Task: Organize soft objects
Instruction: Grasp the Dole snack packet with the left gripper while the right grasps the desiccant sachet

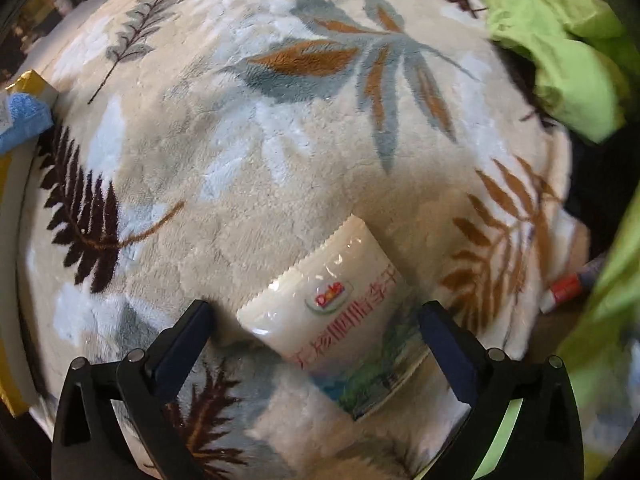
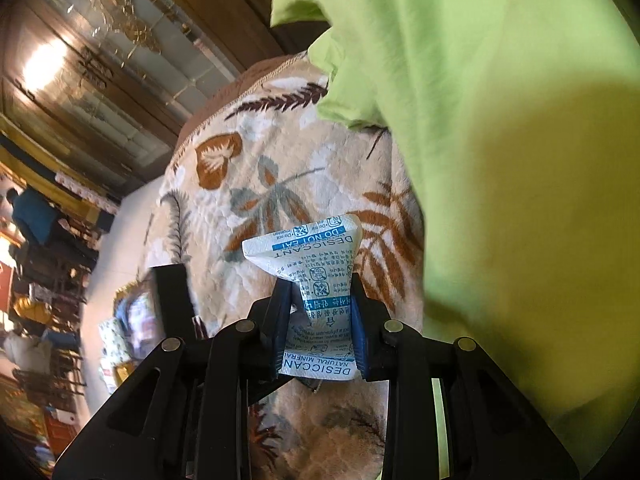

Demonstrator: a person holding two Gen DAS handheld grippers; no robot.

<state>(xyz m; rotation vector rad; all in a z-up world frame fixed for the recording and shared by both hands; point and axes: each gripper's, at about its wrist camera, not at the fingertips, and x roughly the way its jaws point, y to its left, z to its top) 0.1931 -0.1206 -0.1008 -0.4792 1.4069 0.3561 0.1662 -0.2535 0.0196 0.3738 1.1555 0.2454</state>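
Left wrist view: the left hand-held gripper (image 1: 316, 344) points down with jaws spread wide, touching nothing. Between them at lower centre, a white Dole snack packet (image 1: 332, 304) lies on a leaf-patterned fleece blanket (image 1: 240, 140). A lime-green cloth (image 1: 560, 60) sits at upper right.

Right wrist view: the right hand-held gripper (image 2: 320, 312) is clamped on a white desiccant sachet (image 2: 316, 272), pinched at its middle, above the blanket.
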